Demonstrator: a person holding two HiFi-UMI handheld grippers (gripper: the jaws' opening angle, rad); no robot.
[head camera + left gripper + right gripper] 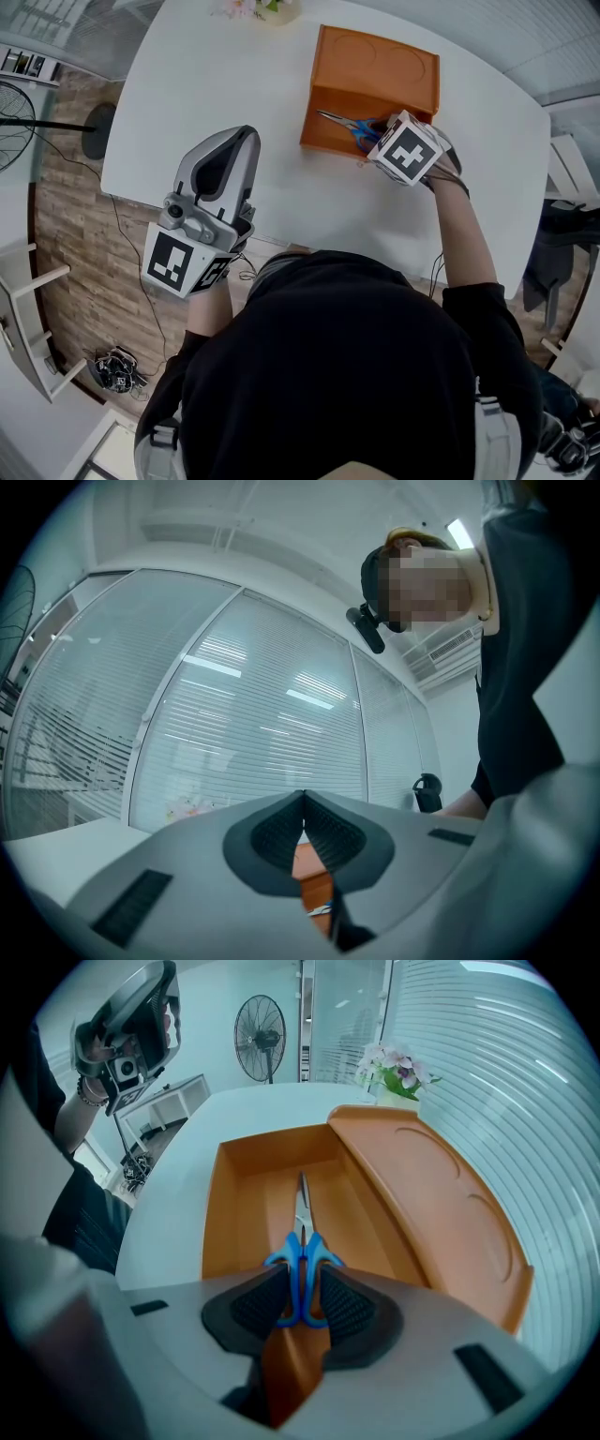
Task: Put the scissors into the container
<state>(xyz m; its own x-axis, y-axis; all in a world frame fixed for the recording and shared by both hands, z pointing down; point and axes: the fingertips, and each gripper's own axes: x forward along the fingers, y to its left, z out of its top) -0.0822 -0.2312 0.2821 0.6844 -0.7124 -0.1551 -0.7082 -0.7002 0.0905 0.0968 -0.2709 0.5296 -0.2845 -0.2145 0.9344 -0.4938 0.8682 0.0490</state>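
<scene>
Blue-handled scissors (pixel 345 122) (pixel 302 1241) lie in the open trough of the orange container (pixel 375 66) (pixel 427 1185), blades pointing away from me. My right gripper (pixel 372 138) (pixel 302 1302) points steeply down at the trough's near end. The blue handles sit between its pads, which stand slightly apart and do not squeeze them. My left gripper (pixel 246 139) (pixel 303 799) hovers over the table's near left edge, away from the container. Its jaws are shut with nothing in them.
The white table (pixel 216 75) carries a small vase of flowers (pixel 258 7) (pixel 398 1063) at its far edge. A standing fan (pixel 14 122) (pixel 261 1026) and a tangle of cables (pixel 117 367) are on the wooden floor to the left.
</scene>
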